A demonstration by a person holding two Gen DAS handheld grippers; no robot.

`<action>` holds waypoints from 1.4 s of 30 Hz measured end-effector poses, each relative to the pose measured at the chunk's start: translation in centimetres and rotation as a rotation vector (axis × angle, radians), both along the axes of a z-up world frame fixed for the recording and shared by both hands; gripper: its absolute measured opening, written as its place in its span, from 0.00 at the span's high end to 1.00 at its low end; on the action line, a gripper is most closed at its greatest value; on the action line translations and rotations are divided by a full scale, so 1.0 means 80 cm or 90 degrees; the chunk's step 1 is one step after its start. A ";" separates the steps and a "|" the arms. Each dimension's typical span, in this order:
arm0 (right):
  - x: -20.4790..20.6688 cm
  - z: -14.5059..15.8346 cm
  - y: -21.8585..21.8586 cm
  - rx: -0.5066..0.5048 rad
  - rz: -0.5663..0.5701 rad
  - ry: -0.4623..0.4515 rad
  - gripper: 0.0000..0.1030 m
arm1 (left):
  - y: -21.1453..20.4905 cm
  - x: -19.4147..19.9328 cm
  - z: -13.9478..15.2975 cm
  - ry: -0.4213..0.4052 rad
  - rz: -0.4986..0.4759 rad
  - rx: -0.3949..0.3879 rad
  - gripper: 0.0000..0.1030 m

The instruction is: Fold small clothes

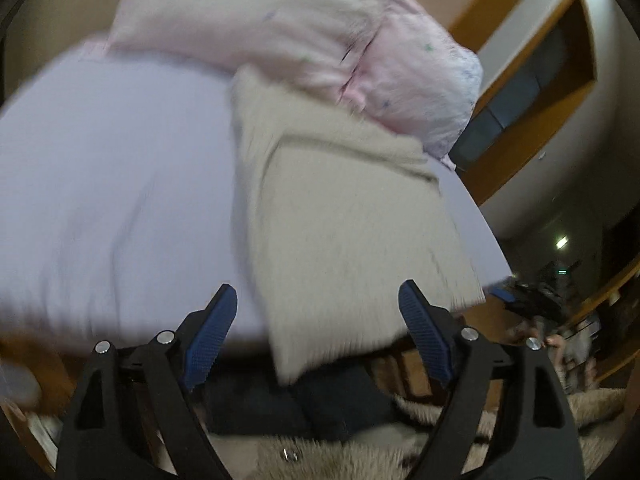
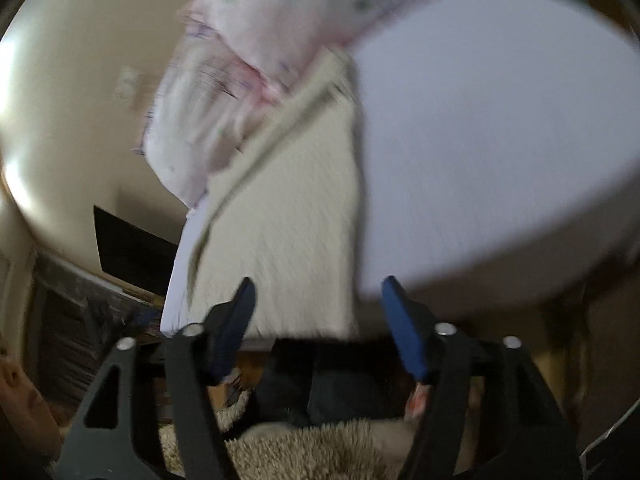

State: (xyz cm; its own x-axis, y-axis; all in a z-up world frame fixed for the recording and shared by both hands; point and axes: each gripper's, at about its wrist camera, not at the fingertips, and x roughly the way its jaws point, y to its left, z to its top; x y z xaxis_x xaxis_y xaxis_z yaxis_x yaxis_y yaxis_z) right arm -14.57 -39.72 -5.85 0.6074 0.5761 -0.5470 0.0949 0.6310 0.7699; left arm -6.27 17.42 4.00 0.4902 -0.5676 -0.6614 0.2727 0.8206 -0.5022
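Cream knit: in the left wrist view the folded garment lies on the lilac worktop straight ahead of the left tongs, its near edge hanging over the worktop's rim between the spread blue pads, which touch nothing. Its long axis runs away from the tongs, toward a pink cloth heaped at its far end. The picture is blurred, so finer folds cannot be told. In the right wrist view the garment lies ahead and a little left of the right tongs, also spread and empty, with the pink cloth beyond it and the bare worktop off to the right. Both tongs look about equally near its front edge; I judge the left sits more squarely in line with it.
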 end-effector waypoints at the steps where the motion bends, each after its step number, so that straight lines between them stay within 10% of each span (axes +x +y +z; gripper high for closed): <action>1: 0.004 -0.019 0.002 0.034 0.003 0.024 0.51 | 0.006 -0.008 -0.014 0.015 0.000 -0.010 0.20; 9: 0.026 -0.050 0.039 0.131 0.066 0.030 0.94 | -0.016 -0.001 -0.101 0.112 -0.016 -0.095 0.54; 14: 0.030 0.000 0.045 0.069 0.058 -0.045 0.95 | -0.019 0.001 -0.101 0.126 -0.011 -0.150 0.92; 23: 0.187 0.205 0.063 -0.139 0.000 -0.315 0.96 | -0.012 0.136 0.063 -0.075 0.104 -0.146 0.93; 29: 0.365 0.162 0.053 -0.265 -0.137 -0.222 0.96 | -0.053 0.328 0.043 -0.077 0.212 -0.018 0.93; 34: 0.447 0.107 0.050 -0.346 -0.192 -0.108 0.92 | -0.073 0.393 0.000 -0.002 0.216 0.015 0.92; 35: 0.446 0.110 0.048 -0.350 -0.213 -0.116 0.86 | -0.071 0.395 0.001 0.005 0.204 0.002 0.92; 37: 0.428 0.124 0.041 -0.347 -0.255 -0.170 0.27 | -0.056 0.389 0.010 0.010 0.182 -0.025 0.79; 39: 0.406 0.134 0.034 -0.327 -0.267 -0.227 0.19 | -0.031 0.372 0.025 -0.015 0.195 -0.056 0.26; 42: 0.381 0.137 0.027 -0.280 -0.233 -0.272 0.16 | 0.009 0.334 0.042 -0.075 0.234 -0.068 0.06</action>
